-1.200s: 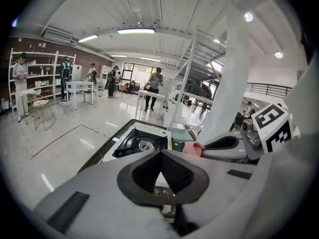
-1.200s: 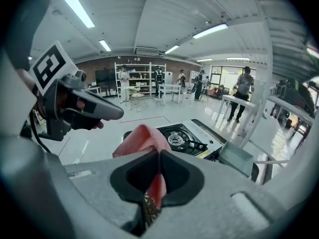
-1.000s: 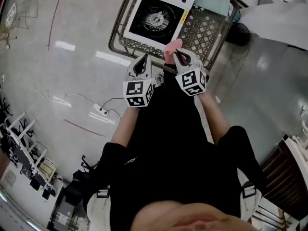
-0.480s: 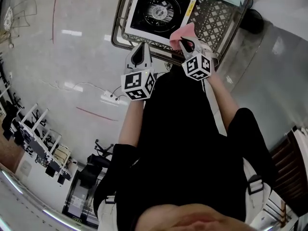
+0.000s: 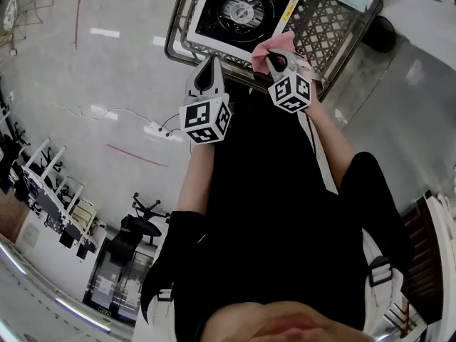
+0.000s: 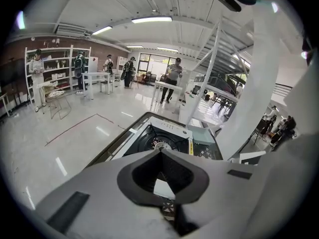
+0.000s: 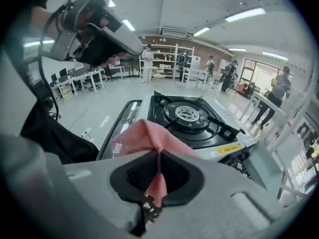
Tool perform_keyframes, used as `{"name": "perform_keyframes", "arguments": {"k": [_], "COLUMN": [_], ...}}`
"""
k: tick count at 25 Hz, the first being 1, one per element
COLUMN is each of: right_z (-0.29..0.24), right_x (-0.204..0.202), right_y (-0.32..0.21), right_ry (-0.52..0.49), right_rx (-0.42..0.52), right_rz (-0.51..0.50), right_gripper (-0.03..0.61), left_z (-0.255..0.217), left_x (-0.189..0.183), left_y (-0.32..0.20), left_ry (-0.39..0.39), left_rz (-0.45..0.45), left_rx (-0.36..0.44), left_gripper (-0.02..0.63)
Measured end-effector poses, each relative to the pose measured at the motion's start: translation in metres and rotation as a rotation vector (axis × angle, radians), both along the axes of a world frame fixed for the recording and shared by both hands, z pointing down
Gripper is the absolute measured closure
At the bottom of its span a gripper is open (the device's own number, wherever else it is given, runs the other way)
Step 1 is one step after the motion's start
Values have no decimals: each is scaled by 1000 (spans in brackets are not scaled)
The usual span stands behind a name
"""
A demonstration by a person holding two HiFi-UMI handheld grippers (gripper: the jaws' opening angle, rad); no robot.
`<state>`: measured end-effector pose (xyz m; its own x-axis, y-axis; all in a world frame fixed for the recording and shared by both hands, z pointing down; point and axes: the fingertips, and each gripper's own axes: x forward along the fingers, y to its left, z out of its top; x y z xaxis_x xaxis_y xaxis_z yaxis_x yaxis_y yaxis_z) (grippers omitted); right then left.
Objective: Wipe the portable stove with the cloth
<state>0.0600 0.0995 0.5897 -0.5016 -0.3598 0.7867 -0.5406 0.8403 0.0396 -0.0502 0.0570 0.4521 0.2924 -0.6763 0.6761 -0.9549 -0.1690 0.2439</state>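
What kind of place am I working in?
Probably an open-plan lab or workshop hall: glossy pale floor, white open shelving, long ceiling strip lights, and people standing about.

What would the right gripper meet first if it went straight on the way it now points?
Probably the stove: the right gripper, shut on the cloth, points at its black top, though depth is unclear.

Right gripper [image 5: 273, 60] carried cloth [image 5: 271, 46] seemingly closer to stove [image 5: 242, 9].
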Motion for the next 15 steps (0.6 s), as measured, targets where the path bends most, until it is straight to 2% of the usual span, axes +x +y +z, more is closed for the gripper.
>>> {"name": "perform_keyframes", "arguments": {"k": [8,15], "right_z": [-1,-10], "right_x": [2,10], "right_y": [-13,-31], "right_ry": [-1,-24], "right_rx": [47,59], "right_rz": [55,201], "right_gripper": [557,557], "left_z": [19,29], "left_x": [12,17], "left_y": [-3,-12], "left_ry": [22,24], "left_rz": [60,116], "left_rx": [-29,-45], "left_gripper": [615,615]}}
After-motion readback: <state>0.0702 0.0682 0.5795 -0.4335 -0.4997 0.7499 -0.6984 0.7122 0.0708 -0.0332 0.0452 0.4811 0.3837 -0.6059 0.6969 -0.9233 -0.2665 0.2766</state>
